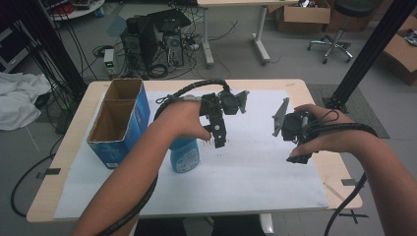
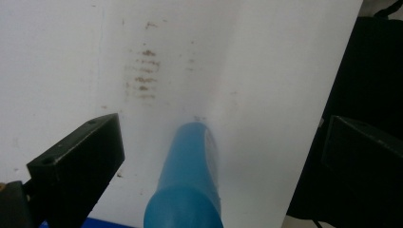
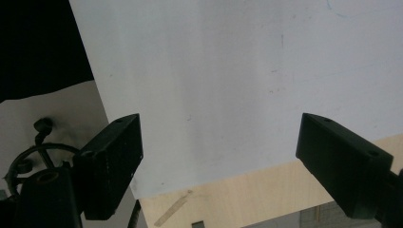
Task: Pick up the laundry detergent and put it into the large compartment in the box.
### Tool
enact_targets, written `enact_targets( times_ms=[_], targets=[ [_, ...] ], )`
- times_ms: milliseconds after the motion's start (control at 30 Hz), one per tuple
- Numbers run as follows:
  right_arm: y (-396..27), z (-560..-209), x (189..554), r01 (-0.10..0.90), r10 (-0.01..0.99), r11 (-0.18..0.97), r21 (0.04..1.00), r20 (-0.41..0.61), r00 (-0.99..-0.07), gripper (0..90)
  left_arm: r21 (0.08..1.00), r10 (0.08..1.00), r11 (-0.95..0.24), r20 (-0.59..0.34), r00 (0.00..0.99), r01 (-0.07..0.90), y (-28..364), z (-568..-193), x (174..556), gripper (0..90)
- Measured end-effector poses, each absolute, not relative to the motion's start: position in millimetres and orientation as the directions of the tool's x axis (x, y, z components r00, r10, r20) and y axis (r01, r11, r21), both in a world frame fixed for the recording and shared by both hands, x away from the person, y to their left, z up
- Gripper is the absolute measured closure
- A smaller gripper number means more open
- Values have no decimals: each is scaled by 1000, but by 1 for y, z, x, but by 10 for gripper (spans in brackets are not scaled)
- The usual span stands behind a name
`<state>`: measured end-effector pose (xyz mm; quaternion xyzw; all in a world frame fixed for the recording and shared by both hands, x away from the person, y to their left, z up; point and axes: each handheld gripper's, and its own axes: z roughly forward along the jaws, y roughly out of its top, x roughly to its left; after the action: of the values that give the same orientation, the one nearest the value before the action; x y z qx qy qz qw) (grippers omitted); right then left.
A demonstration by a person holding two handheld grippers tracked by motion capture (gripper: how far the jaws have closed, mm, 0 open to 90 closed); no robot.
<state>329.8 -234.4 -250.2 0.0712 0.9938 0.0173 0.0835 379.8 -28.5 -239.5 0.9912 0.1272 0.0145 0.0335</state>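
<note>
White sheet (image 1: 255, 172) covers wooden table (image 1: 69, 162).

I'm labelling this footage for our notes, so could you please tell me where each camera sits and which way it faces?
High view: above the person's side, looking forward and down on the table; both forearms, the left gripper and the right gripper show.
Left gripper view: rides the left gripper, looking down between its open jaws at the blue bottle on the white sheet.
Right gripper view: rides the right gripper, facing the sheet's edge and bare table; open jaws show.
Shared: high and left gripper views both show the bottle.
</note>
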Motion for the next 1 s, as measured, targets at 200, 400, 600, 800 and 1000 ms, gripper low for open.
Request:
enact_targets(
  times_ms=[200,400,600,800,1000],
  targets=[
    [-238,-251,332,147,152,988,42,-161,-975,160,72,253,-965,19,967,251,-29,-239,382,7],
    [-238,-247,332,147,155,988,57,-173,-973,160,80,242,-967,10,970,241,-28,-238,381,6],
    [-237,-246,330,133,140,990,52,-174,-975,160,70,247,-967,15,969,246,-29,-233,380,6],
    [-236,-249,331,135,141,990,51,-171,-975,160,87,248,-965,19,968,246,-29,-225,380,4],
    [-236,-249,332,126,134,990,54,-170,-976,160,73,275,-959,31,961,272,-22,-220,380,4]
  ],
)
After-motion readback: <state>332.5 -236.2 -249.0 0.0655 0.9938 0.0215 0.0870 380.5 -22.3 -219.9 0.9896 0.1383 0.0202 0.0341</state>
